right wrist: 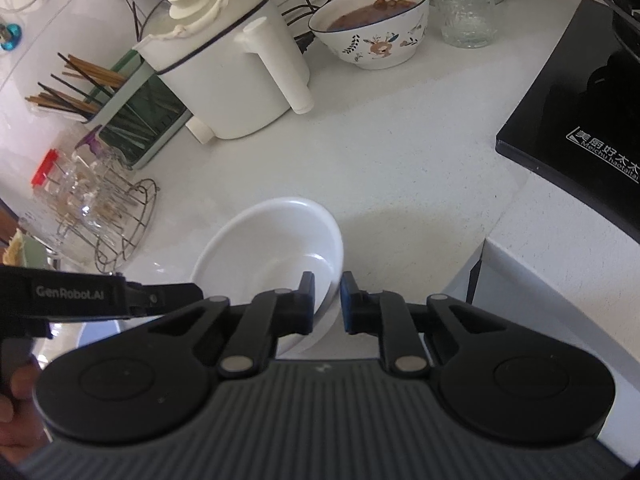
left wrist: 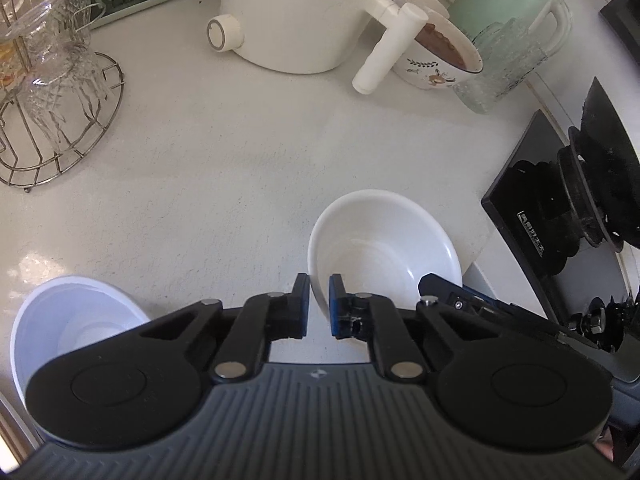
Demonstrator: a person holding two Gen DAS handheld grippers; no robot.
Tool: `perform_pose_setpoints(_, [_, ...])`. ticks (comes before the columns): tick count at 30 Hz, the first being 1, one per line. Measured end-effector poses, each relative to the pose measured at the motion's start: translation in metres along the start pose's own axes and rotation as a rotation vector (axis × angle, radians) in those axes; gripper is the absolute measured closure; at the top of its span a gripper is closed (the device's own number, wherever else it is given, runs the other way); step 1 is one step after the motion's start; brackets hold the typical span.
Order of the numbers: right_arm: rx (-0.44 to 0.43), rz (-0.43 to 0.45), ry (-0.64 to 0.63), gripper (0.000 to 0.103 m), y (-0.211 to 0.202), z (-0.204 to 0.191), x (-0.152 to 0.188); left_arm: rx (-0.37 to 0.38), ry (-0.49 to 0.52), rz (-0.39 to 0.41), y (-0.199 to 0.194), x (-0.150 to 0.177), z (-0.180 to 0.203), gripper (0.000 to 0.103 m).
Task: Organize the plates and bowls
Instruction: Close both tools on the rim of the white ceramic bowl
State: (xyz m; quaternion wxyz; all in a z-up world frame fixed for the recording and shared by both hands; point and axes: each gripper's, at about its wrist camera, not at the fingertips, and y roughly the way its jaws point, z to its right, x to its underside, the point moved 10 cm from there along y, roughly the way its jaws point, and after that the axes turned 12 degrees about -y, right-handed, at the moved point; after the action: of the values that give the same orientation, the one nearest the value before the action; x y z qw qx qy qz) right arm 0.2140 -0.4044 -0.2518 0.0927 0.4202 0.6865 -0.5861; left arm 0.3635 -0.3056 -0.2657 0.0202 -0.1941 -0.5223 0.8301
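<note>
1. A plain white bowl (left wrist: 384, 248) is held over the pale kitchen counter (left wrist: 224, 168), gripped from both sides at once: the left gripper (left wrist: 319, 306) straddles its near-left rim and the right gripper (right wrist: 327, 306) its near-right rim, one finger of each inside the wall and one outside.

2. Both tools stand at a narrow gap, pads pressed on or very close to the bowl's wall; whether the bowl rests on the counter or hangs just above it cannot be told, since its base is hidden behind the gripper bodies.

3. A second stack of white bowls (left wrist: 76, 320) sits at the counter's near-left edge, just beside the left gripper's body and partly covered by it.

4. The step in hand looks like carrying the single bowl toward that stack. The next move calls for swinging it left, centring it over the stack's mouth and lowering it level before either grip opens.

5. Behind stand a white electric kettle (right wrist: 236, 76), a patterned bowl (right wrist: 372, 24) filled with brown food, and a glass pitcher (left wrist: 508, 40); these look like bystanders to the job.

6. A wire rack (left wrist: 60, 128) of upturned glasses occupies the far left, a black stove (right wrist: 576, 100) the right.

7. How many bowls make up the stack is hard to read, and no plates show in either view.
</note>
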Motion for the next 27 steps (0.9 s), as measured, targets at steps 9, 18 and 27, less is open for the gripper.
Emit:
perform_pose_setpoints(9, [-0.006, 0.001, 0.003, 0.087, -0.021, -0.016, -0.004, 0.044, -0.036, -0.012, -0.03, 0.003, -0.003, 0.091])
perform_pose_setpoints(18, [-0.03, -0.009, 0.002, 0.086, -0.03, -0.039, -0.003, 0.053, -0.064, 0.022, -0.065, 0.007, -0.015, 0.09])
perform_pose_setpoints(27, [-0.057, 0.006, -0.012, 0.085, -0.049, -0.052, -0.012, 0.08, -0.084, 0.061, -0.093, 0.008, -0.018, 0.09])
